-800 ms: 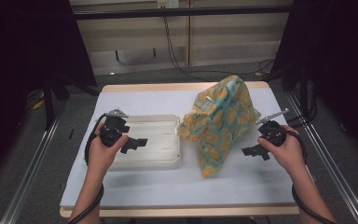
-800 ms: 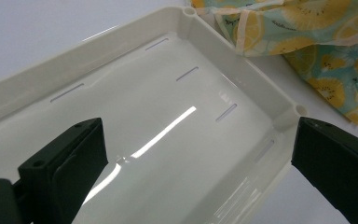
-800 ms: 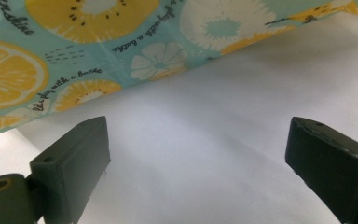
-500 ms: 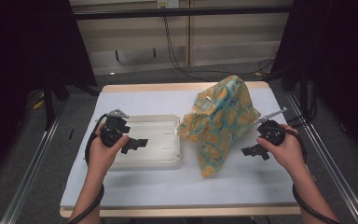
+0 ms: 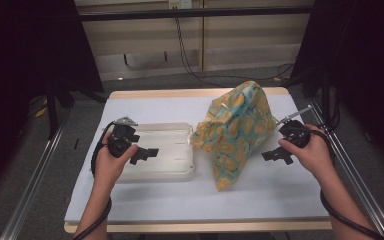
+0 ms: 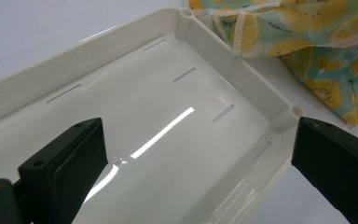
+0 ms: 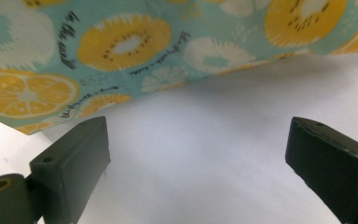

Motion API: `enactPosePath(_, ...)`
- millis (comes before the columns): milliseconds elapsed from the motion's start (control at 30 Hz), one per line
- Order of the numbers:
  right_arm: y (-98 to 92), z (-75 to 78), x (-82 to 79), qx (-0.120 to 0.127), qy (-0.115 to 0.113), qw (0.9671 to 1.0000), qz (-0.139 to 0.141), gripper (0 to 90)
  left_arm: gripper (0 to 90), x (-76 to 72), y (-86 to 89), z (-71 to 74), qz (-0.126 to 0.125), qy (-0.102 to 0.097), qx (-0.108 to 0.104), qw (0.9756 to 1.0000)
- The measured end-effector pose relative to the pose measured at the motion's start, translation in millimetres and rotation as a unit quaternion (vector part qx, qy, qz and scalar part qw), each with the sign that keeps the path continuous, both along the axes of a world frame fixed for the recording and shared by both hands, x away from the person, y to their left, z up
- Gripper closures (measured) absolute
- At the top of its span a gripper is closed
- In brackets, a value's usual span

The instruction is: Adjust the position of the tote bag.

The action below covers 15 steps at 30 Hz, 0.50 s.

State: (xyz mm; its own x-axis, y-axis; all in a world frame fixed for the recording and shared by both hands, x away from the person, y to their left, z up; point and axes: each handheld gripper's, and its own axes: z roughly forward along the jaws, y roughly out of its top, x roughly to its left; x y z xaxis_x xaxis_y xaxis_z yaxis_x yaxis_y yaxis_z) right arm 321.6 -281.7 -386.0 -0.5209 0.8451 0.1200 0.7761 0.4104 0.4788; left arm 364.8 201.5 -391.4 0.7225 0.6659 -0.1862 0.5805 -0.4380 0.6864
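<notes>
Fruit-print bag [image 5: 237, 131] slumped at 3 o'clock of tray [image 5: 166, 171] — nothing moved since.
Left gripper [image 5: 147, 153], right gripper [image 5: 275, 156] gaping wide, empty — grasp not yet begun.

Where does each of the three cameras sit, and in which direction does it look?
High view: above the person's side, looking forward and down on the table; both forearms, left gripper and right gripper show.
Left gripper view: on the left gripper, looking between its open jaws into the white tray.
Right gripper view: on the right gripper, looking between its open jaws at the fruit-print bag.
Shared: the fruit-print bag appears in all three; the tray in the high and left gripper views.
</notes>
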Motion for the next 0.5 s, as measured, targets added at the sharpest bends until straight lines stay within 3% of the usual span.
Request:
enactPosePath(333, 5.5, 28.6, 7.9, -0.015, 0.000, 0.9998, 0.011, 5.4, 3.0, 1.6, 0.5, -0.3, -0.005, 0.002, -0.006, 1.0000)
enactPosePath(500, 8.2, 44.5, 12.0, -0.011, -0.008, 0.9998, 0.017, 5.2, 3.0, 2.2, 0.8, -0.1, -0.004, 0.000, -0.003, 1.0000)
